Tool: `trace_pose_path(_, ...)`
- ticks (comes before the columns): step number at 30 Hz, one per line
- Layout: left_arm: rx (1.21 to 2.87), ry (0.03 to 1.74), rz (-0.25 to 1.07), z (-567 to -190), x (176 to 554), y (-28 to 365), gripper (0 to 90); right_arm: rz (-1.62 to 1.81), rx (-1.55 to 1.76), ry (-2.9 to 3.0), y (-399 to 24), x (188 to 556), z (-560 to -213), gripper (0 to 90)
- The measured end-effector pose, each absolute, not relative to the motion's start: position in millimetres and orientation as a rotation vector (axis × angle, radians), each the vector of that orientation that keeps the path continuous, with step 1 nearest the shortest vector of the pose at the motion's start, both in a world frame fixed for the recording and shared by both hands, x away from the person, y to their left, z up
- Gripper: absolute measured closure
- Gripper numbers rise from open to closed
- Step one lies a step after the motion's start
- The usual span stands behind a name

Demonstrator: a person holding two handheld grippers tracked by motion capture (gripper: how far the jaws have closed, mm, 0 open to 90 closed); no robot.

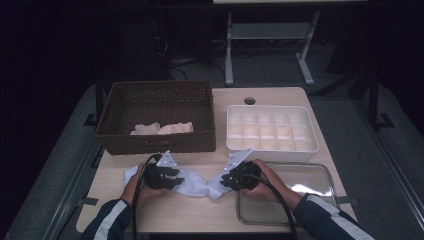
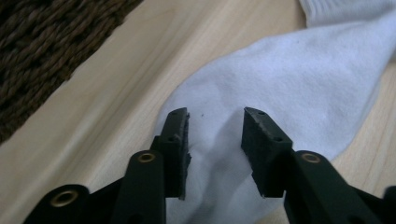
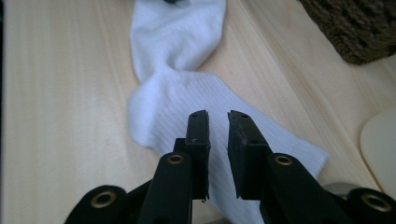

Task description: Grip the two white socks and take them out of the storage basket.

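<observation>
While the white sock [image 1: 192,181] lies flat on the table [image 1: 280,97] between basket [image 1: 157,116] and glass dish [image 1: 287,197], I hover both grippers, left [image 2: 215,123] and right [image 3: 218,122], jaws parted and empty, and next must pinch each end to fold it.

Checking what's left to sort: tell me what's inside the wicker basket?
In the wicker basket, pale pinkish cloth pieces lie against the near wall. That wall hides what lies lower.

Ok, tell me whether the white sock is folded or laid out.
Laid out: the sock lies lengthwise on the table, twisted at its middle, not folded.
</observation>
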State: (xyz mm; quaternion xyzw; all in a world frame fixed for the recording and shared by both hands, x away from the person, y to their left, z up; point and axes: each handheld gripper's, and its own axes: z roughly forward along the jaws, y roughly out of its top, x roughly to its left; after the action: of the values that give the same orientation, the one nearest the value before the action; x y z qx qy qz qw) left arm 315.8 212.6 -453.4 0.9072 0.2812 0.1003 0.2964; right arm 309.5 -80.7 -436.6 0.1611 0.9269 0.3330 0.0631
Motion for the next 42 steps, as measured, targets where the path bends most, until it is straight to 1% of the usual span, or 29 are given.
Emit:
trace_pose_path(3,2.428,0.781,0.302,-451.9,314.4,222.3,61.8,0.972,0.518,2.814,-71.4,314.3,-443.5,77.9)
trace_pose_path(4,2.424,0.803,0.307,-451.8,313.8,226.4,61.9,0.955,0.502,2.825,-67.5,315.0,-446.9,76.3)
trace_pose_path(6,2.418,0.85,0.3,-451.0,313.8,236.4,62.4,0.908,0.471,2.823,-62.5,314.4,-450.8,74.5)
trace_pose_path(9,2.412,0.875,0.31,-450.8,311.5,248.9,63.5,0.916,0.477,2.832,-59.8,316.2,-455.5,73.7)
trace_pose_path(14,2.397,0.906,0.331,-450.8,304.5,253.8,62.6,0.91,0.477,2.81,-60.7,323.2,-456.1,69.9)
trace_pose_path(15,2.409,0.894,0.352,-450.1,303.4,252.4,61.7,0.911,0.471,2.811,-59.6,324.2,-455.9,70.3)
trace_pose_path(17,2.405,0.85,0.389,-447.6,300.7,246.2,56.7,0.903,0.431,2.806,-56.4,326.7,-455.9,71.3)
trace_pose_path(19,2.374,0.814,0.385,-442.9,299.0,238.1,53.8,0.906,0.383,2.802,-53.2,330.1,-456.4,71.9)
trace_pose_path(22,2.362,0.725,0.385,-438.0,293.9,221.9,54.4,0.906,0.409,2.804,-52.6,335.6,-455.7,69.2)
trace_pose_path(24,2.379,0.67,0.36,-438.1,290.7,212.6,57.1,0.915,0.414,2.786,-56.9,335.0,-451.1,69.3)
trace_pose_path(25,2.397,0.66,0.361,-439.8,290.2,209.1,57.1,0.935,0.43,2.778,-59.1,333.3,-448.3,69.7)
trace_pose_path(27,2.428,0.655,0.331,-445.8,290.6,205.7,60.8,0.97,0.46,2.765,-61.8,329.9,-443.5,72.0)
trace_pose_path(28,2.439,0.665,0.316,-448.5,290.6,205.3,60.9,0.977,0.462,2.761,-62.2,329.8,-443.7,72.0)
trace_pose_path(29,2.448,0.667,0.293,-451.0,290.6,205.3,61.0,0.988,0.463,2.762,-61.5,330.2,-445.2,72.0)
trace_pose_path(31,2.429,0.667,0.229,-453.0,288.2,205.7,65.5,0.993,0.495,2.763,-58.6,329.9,-449.5,71.4)
trace_pose_path(34,2.437,0.627,0.208,-452.8,282.2,203.6,65.4,0.984,0.49,2.769,-53.7,330.7,-459.0,70.8)
trace_pose_path(36,2.441,0.619,0.218,-452.2,277.8,202.5,60.9,0.99,0.485,2.773,-54.3,331.4,-460.0,70.7)
trace_pose_path(37,2.436,0.633,0.253,-450.8,276.6,203.4,55.9,0.995,0.492,2.781,-55.2,331.7,-460.1,70.8)
trace_pose_path(38,2.418,0.668,0.284,-447.6,275.7,206.2,47.6,0.996,0.492,2.788,-56.3,331.7,-460.2,70.5)
trace_pose_path(39,2.385,0.705,0.31,-443.1,275.0,211.2,42.2,0.994,0.488,2.793,-57.7,331.2,-460.1,70.2)
trace_pose_path(40,2.358,0.728,0.33,-439.3,274.6,216.2,38.5,0.997,0.479,2.793,-58.7,330.6,-460.1,69.9)
trace_pose_path(42,2.285,0.802,0.401,-429.7,272.3,231.5,34.0,0.984,0.45,2.784,-61.4,331.8,-460.2,68.2)
